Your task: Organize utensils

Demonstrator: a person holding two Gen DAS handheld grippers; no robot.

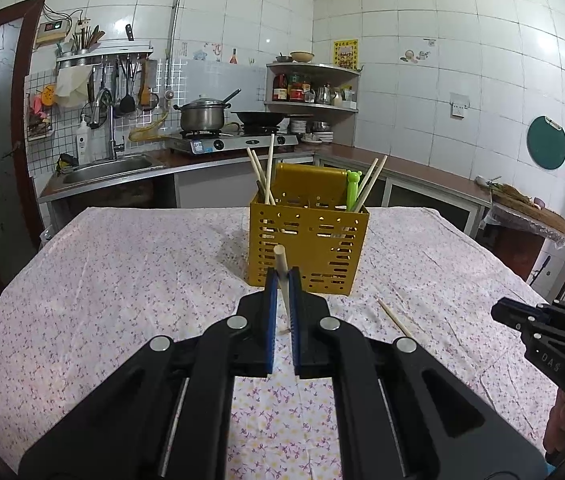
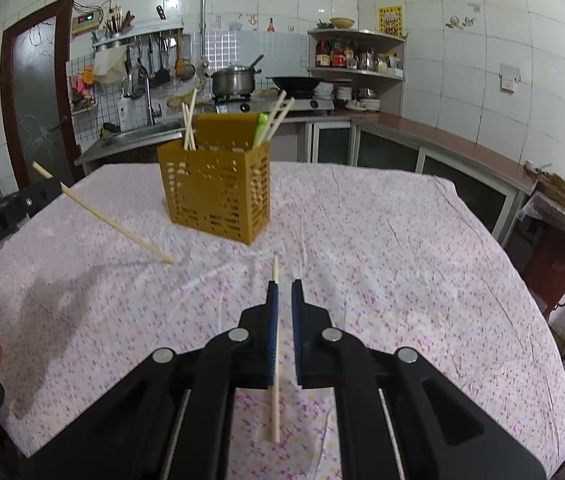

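**Two chopsticks gripped, the caddy waiting ahead**

The left hand-held gripper point(image 1: 282, 280) is clamping its blue pads tight on a pale wooden chopstick point(image 1: 281, 264), holding it steeply so its thin tip is resting on the floral cloth of the bench point(image 1: 122, 280). Held near its blunt upper end, it looks ready to be lifted and dropped tip-first into a slot.

The right hand-held gripper point(image 2: 284, 292) is also nearly closed, and a second pale wooden chopstick point(image 2: 275, 344) is lying along its left pad, pointing away toward the far side. The pinch appears to be on, though I cannot be sure how firm it is.

The yellow perforated plastic utensil caddy point(image 2: 218, 196) is standing upright on the bench just beyond both grippers, already holding several chopsticks and a green plastic utensil point(image 1: 352, 192). Both grippers are facing it, probably so each stick can go straight in.
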